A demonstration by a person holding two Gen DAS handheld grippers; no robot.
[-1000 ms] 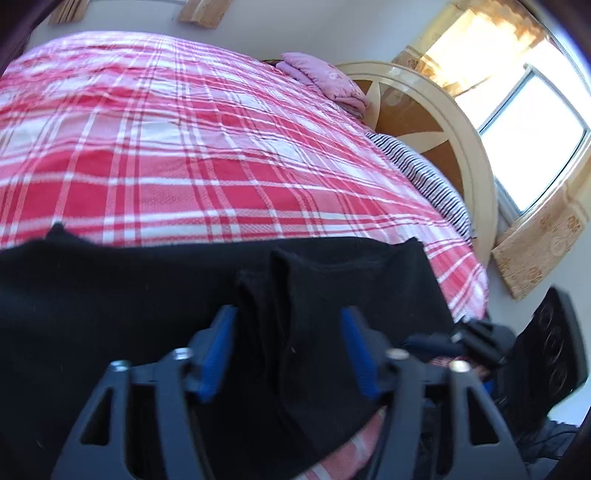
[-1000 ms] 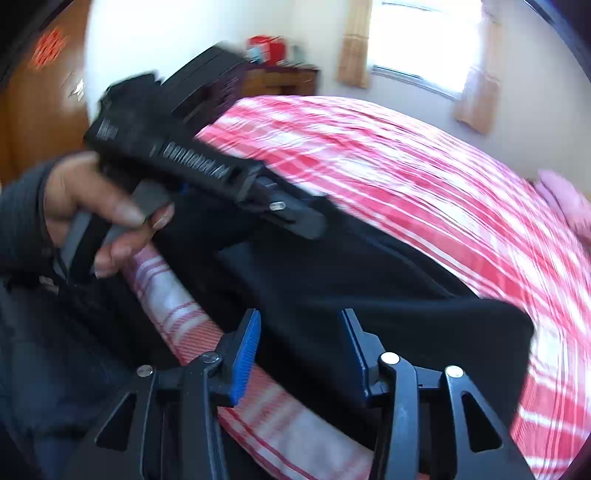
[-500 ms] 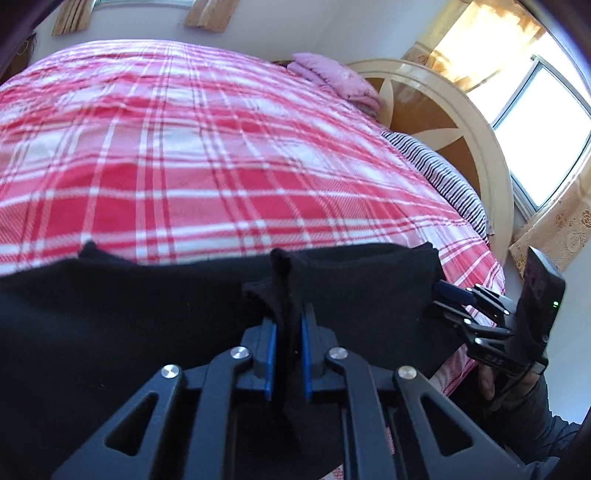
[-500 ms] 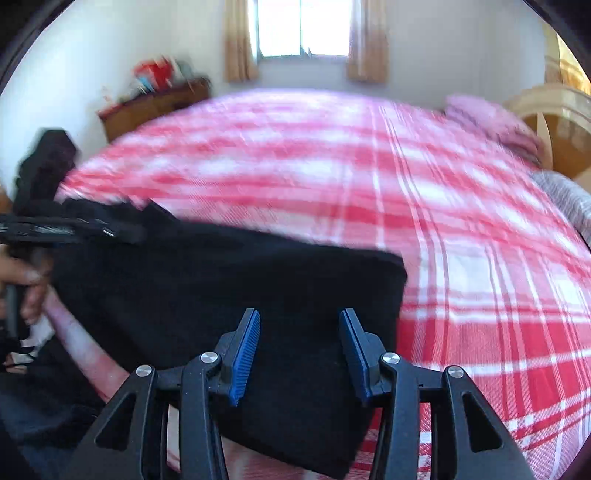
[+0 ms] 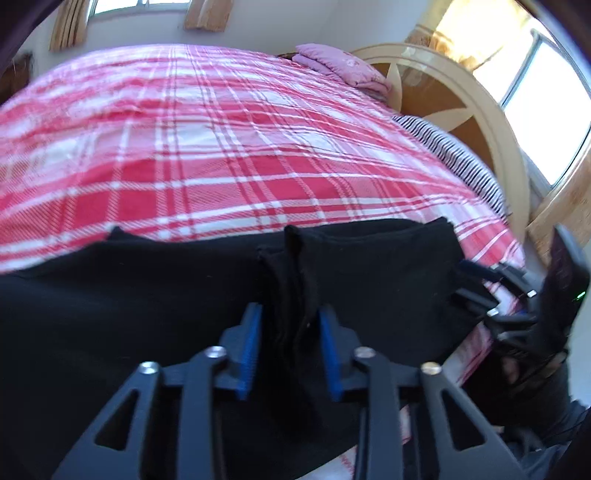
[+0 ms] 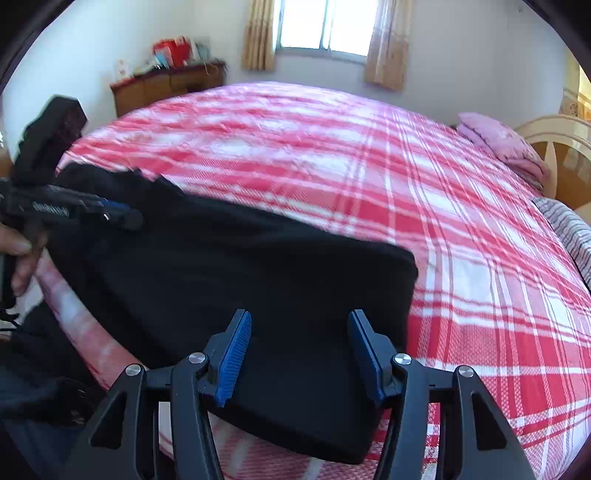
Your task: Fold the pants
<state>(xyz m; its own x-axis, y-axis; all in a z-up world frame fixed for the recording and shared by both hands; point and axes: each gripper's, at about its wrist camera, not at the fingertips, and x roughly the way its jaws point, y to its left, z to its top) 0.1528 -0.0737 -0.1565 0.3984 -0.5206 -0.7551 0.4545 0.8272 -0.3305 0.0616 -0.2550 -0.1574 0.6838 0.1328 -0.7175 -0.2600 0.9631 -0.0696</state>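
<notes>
Nearest in the left wrist view, the left gripper (image 5: 290,343) hangs low over a raised ridge of the black pants (image 5: 147,314). Its jaws are opening; the bunched fold stands between the blue pads (image 5: 251,347) but the pads no longer press on it, so the cloth looks released rather than carried. That ridge sits roughly mid-length of the garment, probably where a fold line was being pinched up.

In the right wrist view, the right gripper (image 6: 299,354) hovers above the squared-off end of the pants, jaws fairly wide and opening, with nothing gripped; black fabric lies below the gap, not between the pads. It seems poised to pick up this end for the next fold.

The pants lie stretched along the near edge of the bed, on the red plaid bedspread (image 5: 221,147), which keeps them within reach of both hands and leaves flat room beyond to fold onto. They look already doubled leg on leg, with further folding still to do.

Farther off lie a pink folded cloth (image 5: 340,68) by the round cream headboard (image 5: 461,96), a striped pillow (image 5: 454,155), and at the far wall a wooden cabinet (image 6: 166,86) and curtained window (image 6: 321,26).
</notes>
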